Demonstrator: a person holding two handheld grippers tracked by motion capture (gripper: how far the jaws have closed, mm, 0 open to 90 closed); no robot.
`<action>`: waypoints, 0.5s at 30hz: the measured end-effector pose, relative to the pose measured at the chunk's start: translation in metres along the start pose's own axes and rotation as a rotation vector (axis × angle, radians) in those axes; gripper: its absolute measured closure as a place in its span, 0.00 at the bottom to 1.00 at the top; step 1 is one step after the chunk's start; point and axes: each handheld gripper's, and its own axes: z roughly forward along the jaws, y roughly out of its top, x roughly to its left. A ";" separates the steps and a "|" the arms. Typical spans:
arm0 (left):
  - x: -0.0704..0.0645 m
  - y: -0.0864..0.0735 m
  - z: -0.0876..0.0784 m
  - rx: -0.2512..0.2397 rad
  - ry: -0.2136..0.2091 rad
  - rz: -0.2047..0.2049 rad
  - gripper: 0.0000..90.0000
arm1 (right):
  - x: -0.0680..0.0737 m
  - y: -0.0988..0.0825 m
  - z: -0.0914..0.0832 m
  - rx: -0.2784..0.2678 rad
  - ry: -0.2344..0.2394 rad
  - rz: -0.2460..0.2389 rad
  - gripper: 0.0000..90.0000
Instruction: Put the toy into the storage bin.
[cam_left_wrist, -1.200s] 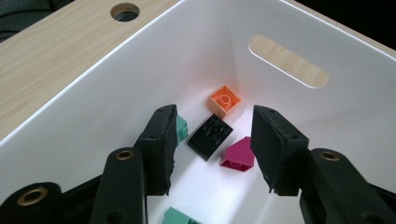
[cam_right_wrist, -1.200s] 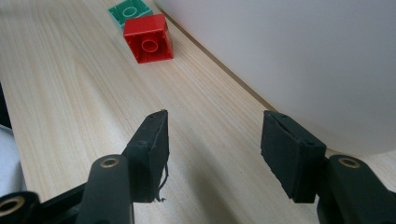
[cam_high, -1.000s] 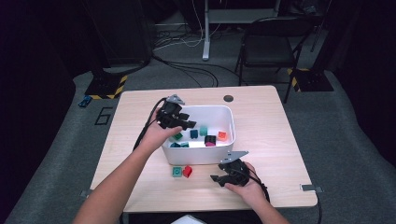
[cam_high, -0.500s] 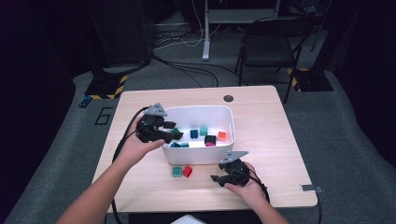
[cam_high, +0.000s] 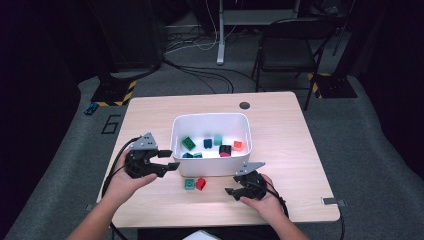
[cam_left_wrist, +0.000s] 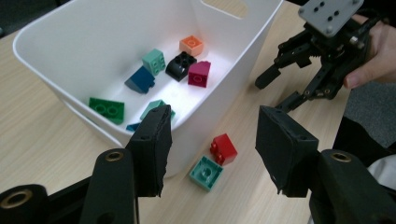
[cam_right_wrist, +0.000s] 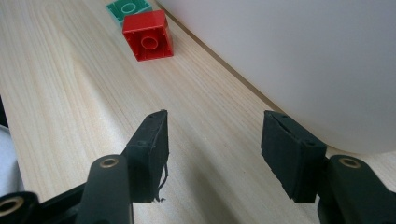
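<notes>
My left tongs (cam_high: 169, 160), lower left in the high view beside the white bin (cam_high: 212, 121), gape empty, jaws just closing a bit with nothing between. My right tongs (cam_high: 235, 184), lower centre-right on the table (cam_high: 280, 120), also gape empty. Red brick (cam_high: 200, 183) and teal brick (cam_high: 190, 184) touch, bottom centre just under the bin, between both tongs.

Bare tabletop (cam_high: 150, 120) lies open left of and beyond the white bin (cam_high: 210, 170), whose tall walls block the middle. In front of it, the red brick (cam_high: 201, 183) and teal brick (cam_high: 189, 184) sit touching, between the left gripper (cam_high: 170, 160) and right gripper (cam_high: 231, 184)
</notes>
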 end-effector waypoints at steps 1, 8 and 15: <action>-0.001 -0.005 0.000 -0.001 0.000 -0.004 0.51 | 0.000 0.000 0.000 -0.001 0.000 0.006 0.46; -0.004 -0.035 0.014 0.015 -0.002 -0.028 0.51 | 0.001 0.000 0.000 -0.001 0.000 0.001 0.46; -0.005 -0.062 0.039 0.033 -0.012 -0.065 0.52 | 0.000 0.000 0.000 0.001 -0.001 0.003 0.45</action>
